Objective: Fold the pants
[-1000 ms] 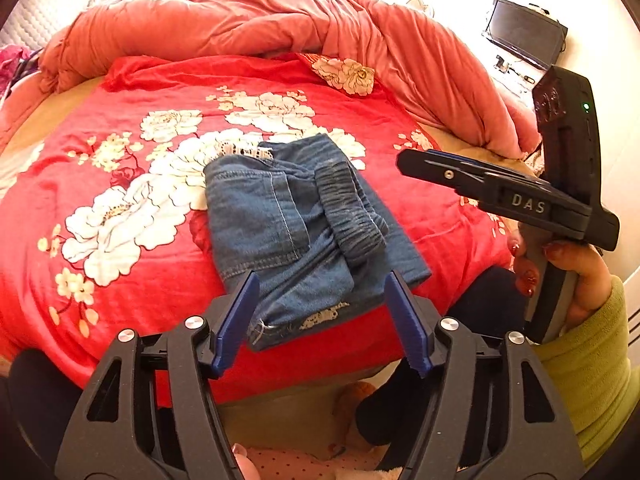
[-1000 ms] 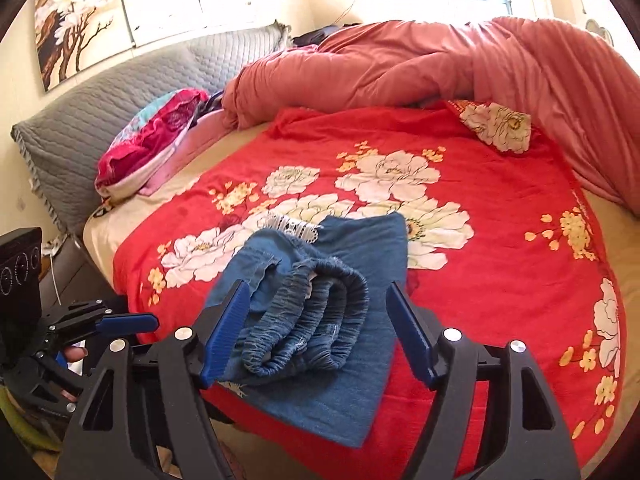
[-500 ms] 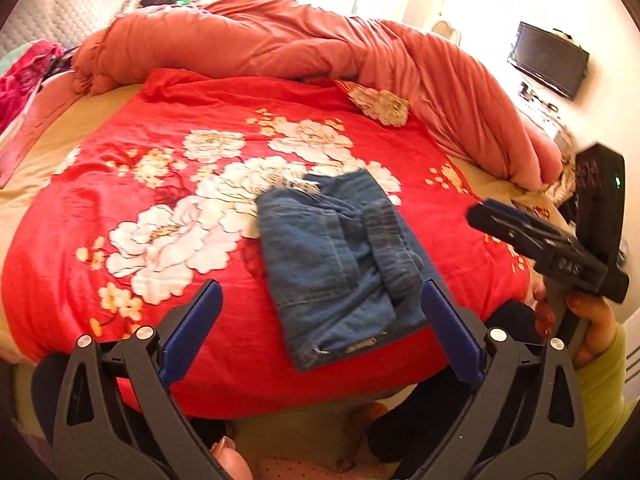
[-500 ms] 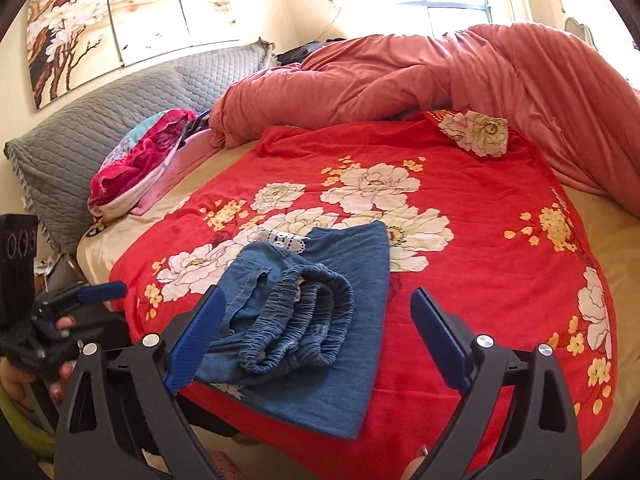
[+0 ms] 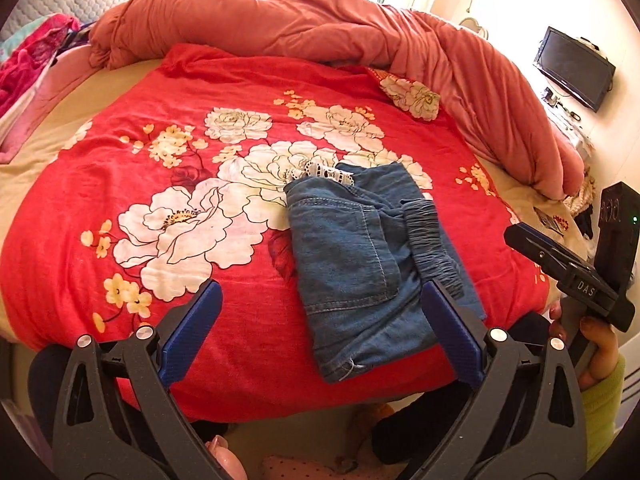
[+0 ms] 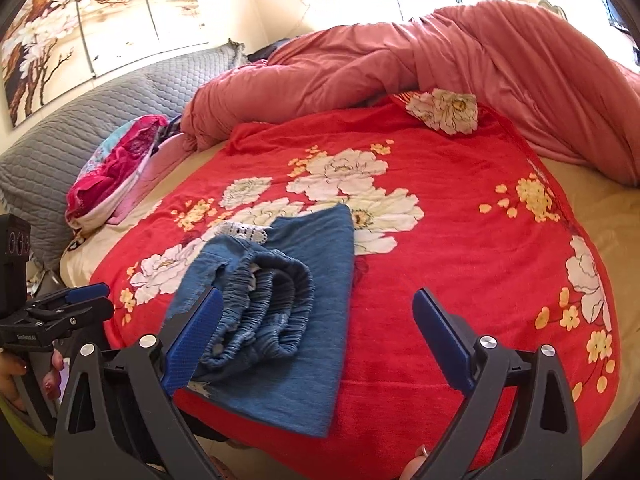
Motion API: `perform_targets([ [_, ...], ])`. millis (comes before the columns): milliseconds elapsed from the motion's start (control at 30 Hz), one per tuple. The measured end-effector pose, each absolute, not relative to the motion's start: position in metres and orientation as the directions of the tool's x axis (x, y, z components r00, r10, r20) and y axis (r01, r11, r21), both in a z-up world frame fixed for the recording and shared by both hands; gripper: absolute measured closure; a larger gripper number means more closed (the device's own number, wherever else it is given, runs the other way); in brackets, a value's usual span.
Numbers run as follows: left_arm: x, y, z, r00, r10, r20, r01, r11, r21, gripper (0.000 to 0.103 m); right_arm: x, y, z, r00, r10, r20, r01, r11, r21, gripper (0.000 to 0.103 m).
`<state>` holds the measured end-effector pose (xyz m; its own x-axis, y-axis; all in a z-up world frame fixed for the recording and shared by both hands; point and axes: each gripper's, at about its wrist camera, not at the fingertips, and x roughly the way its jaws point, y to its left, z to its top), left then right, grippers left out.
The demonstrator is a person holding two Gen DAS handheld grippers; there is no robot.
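The folded blue denim pants (image 5: 352,256) lie in a compact stack near the front edge of the red floral bedspread (image 5: 160,184), with the gathered elastic waistband (image 6: 272,300) on top and a white lace trim (image 5: 324,170) peeking out at the far end. My left gripper (image 5: 320,286) hovers open just short of the pants, nothing between its blue pads. My right gripper (image 6: 317,292) is also open and empty above the near end of the pants (image 6: 320,248). Each gripper shows in the other's view: the right gripper (image 5: 516,236), and the left gripper (image 6: 96,300).
A bunched pink duvet (image 5: 320,20) lines the far and right side of the bed. A grey quilted pillow (image 6: 80,132) and a pile of pink clothes (image 6: 116,168) lie at the far left. A TV (image 5: 574,66) hangs on the right wall. A person's hands hold both grippers.
Both grippers' jaws have spread much wider and drawn back a little from the pants. The pants stay folded where they were on the bedspread.
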<state>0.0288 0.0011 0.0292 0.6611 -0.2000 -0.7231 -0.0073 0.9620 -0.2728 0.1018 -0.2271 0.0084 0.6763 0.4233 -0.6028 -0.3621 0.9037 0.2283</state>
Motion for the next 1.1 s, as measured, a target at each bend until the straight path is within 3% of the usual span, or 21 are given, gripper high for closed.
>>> perform_targets([
  [700, 0.078, -0.007, -0.013, 0.605, -0.246, -0.757, -0.012, 0.948, -0.317, 0.009, 0.128, -0.234, -0.032, 0.634, 0.365, -0.682, -0.305, 0.928, 0.213, 0.009],
  [1100, 0.104, -0.012, -0.036, 0.579, -0.262, -0.772, -0.012, 0.944, -0.330, 0.009, 0.165, -0.213, -0.042, 0.530, 0.409, -0.743, -0.380, 0.898, 0.223, 0.035],
])
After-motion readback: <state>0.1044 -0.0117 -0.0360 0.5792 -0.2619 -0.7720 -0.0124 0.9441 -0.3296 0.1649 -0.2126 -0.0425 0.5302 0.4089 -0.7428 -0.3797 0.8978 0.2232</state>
